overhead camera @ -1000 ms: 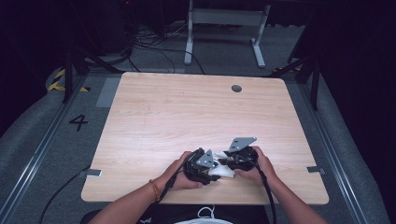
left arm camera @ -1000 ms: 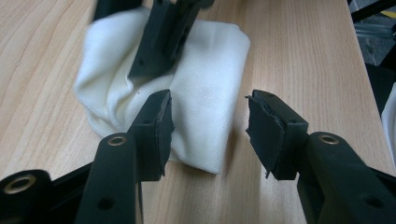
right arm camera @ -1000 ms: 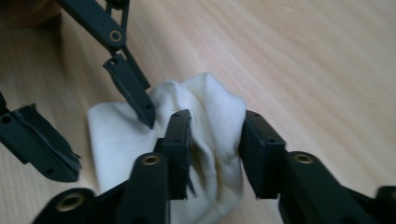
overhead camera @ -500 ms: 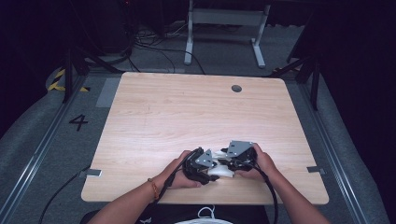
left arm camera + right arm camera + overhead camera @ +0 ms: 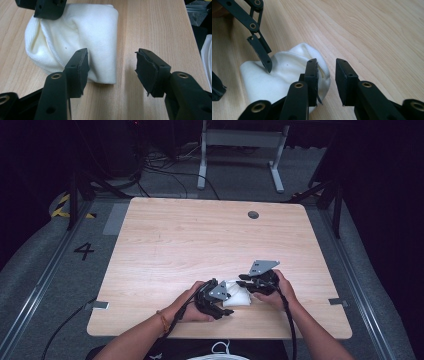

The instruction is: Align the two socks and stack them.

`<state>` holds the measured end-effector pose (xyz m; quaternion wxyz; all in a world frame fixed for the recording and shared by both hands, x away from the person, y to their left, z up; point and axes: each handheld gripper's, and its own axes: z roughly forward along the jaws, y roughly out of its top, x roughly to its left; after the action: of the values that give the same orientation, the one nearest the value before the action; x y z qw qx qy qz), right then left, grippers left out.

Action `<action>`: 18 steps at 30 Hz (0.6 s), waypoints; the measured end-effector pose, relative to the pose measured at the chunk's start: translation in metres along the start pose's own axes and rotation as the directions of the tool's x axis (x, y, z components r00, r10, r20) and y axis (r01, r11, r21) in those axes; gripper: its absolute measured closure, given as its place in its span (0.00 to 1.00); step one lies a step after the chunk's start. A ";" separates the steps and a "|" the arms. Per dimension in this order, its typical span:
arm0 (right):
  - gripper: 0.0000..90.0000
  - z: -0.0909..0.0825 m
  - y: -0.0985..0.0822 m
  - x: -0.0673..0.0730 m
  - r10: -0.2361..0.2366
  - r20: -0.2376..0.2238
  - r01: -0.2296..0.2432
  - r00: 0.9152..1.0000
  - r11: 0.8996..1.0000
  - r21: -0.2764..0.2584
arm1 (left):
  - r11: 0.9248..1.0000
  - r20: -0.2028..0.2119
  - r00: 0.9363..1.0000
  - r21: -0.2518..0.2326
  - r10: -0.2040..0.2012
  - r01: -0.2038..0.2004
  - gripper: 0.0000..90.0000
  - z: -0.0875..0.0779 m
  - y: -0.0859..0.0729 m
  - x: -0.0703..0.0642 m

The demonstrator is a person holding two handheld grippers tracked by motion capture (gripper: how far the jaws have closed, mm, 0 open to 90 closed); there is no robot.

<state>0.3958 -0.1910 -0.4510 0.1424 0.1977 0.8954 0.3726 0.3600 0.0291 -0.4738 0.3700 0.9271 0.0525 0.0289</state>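
A small bunched white cloth point(image 5: 239, 296) lies on the wooden table point(image 5: 200, 245) near its front edge, between both hands. My left gripper point(image 5: 222, 306) is at the cloth's left. In the left gripper view the cloth point(image 5: 75, 32) has a corner in the gap of my left gripper point(image 5: 112, 67), whose jaws have just been opening and do not press it. My right gripper point(image 5: 245, 284) is at the cloth's far right side. In the right gripper view my right gripper point(image 5: 326, 75) has just been closing; a narrow gap remains, one fingertip point(image 5: 312, 75) resting against the cloth point(image 5: 269, 77).
A round black grommet point(image 5: 253, 214) sits in the tabletop at the far right. Behind the table stands a grey metal frame point(image 5: 240, 140) among floor cables. A "4" point(image 5: 83, 251) is marked on the floor at left. The table's front edge lies just under the hands.
The right gripper has tipped a little, its grey plate now higher in the picture. More of the white cloth shows between the two grippers. Both hands stay in the same spot.
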 end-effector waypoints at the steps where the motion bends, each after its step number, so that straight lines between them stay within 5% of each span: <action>1: 0.85 0.000 0.000 0.000 0.000 0.000 0.000 1.000 1.000 0.000 | 1.000 -0.005 1.000 -0.002 -0.006 0.006 0.48 -0.001 0.000 0.000; 4: 0.89 -0.001 -0.001 0.001 -0.004 0.009 0.004 1.000 1.000 0.005 | 0.999 -0.036 0.999 -0.032 -0.031 0.030 0.40 -0.011 0.000 0.005; 10: 0.82 -0.006 0.001 0.002 -0.005 0.026 0.005 1.000 1.000 -0.028 | 0.992 -0.100 0.992 -0.111 -0.079 0.067 0.40 -0.023 0.007 0.017; 11: 0.81 -0.010 0.002 0.004 -0.001 0.040 0.003 0.999 0.999 -0.047 | 0.994 -0.144 0.987 -0.098 -0.069 0.055 0.42 -0.022 0.010 0.021; 16: 0.86 -0.019 0.002 0.007 -0.047 0.021 0.047 0.999 0.998 -0.041 | 0.995 -0.159 0.985 -0.083 -0.063 0.050 0.54 -0.018 0.010 0.031; 18: 0.87 -0.020 -0.001 0.010 -0.068 -0.005 0.068 0.998 0.997 -0.025 | 0.998 -0.171 0.984 -0.041 -0.059 0.052 0.54 -0.013 0.007 0.036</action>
<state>0.3791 -0.1992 -0.4393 0.1546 0.1644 0.8974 0.3791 0.3955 0.0374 -0.4593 0.3814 0.9125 0.1096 0.0995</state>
